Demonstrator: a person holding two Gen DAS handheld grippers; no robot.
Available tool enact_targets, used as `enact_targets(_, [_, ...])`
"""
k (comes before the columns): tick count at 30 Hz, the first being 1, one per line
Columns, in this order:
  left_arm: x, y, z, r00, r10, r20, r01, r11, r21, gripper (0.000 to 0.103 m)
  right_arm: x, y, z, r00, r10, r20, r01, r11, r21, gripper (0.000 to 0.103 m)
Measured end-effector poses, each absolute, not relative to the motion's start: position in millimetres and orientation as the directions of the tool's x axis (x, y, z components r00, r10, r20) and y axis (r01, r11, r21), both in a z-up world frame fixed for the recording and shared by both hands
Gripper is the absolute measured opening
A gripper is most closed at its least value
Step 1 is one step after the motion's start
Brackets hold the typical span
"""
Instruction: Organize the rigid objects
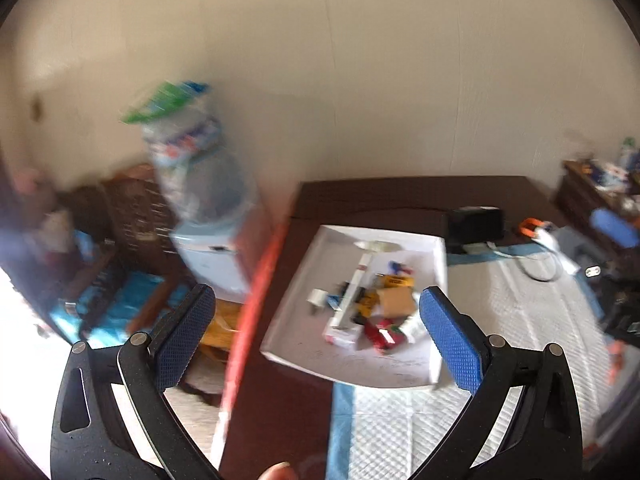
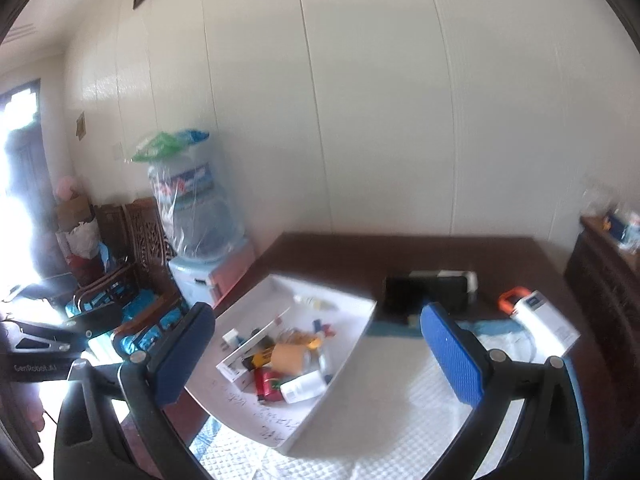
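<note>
We held both grippers above the dark brown wooden table (image 1: 360, 196), each spread wide and holding nothing. The left gripper (image 1: 316, 336) framed the shallow white cardboard tray (image 1: 400, 372) at centre frame, resting partly on a white quilted pad (image 1: 520, 320). In the tray lay a heap of small rigid objects (image 1: 372, 312), too blurred to name fully. A long white tube-like box (image 1: 352, 296) ran from lower left to upper right, its far end toward the wall. A red flat packet (image 1: 380, 336) lay beside it.

From the right gripper (image 2: 316, 352), the tray (image 2: 352, 352) sat centre frame, the long white box (image 2: 252, 344) slanting the same way. A black box (image 2: 424, 292) stood behind the tray.
</note>
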State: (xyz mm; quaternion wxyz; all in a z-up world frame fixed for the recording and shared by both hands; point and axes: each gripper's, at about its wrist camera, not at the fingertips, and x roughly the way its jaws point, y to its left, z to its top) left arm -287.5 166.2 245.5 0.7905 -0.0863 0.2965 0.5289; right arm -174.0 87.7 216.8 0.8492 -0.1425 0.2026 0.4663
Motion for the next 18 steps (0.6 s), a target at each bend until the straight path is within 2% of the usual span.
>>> enact_targets(3, [-285.7, 149.1, 254.1, 0.271, 0.803, -0.531, -0.893, 0.416, 0.173, 0.103, -181.9, 69.0, 237.4, 0.525, 0.736, -0.427, -0.838, 0.536, -0.106, 0.103])
enact_targets(6, [-282.8, 141.2, 255.6, 0.352, 0.750, -0.560, -0.870, 0.483, 0.101, 0.103, -197.8, 51.9, 251.8, 0.681, 0.656, -0.326, -0.730, 0.643, -0.232, 0.103])
enact_targets(9, [-278.6, 130.6, 255.8, 0.374, 0.735, -0.565, -0.862, 0.500, 0.079, 0.103, -207.2, 35.3, 259.7, 0.745, 0.616, -0.257, -0.667, 0.695, -0.269, 0.103])
enact_targets(13, [-280.0, 124.4, 253.7, 0.369, 0.712, -0.597, -0.881, 0.474, 0.021, 0.103, -204.0, 14.8, 263.1, 0.716, 0.633, -0.293, -0.695, 0.682, -0.225, 0.103])
enact_targets(18, [-283.6, 114.2, 249.8, 0.347, 0.716, -0.605, -0.901, 0.435, -0.003, 0.103, -192.1, -12.0, 262.9, 0.652, 0.656, -0.380, -0.728, 0.681, -0.074, 0.103])
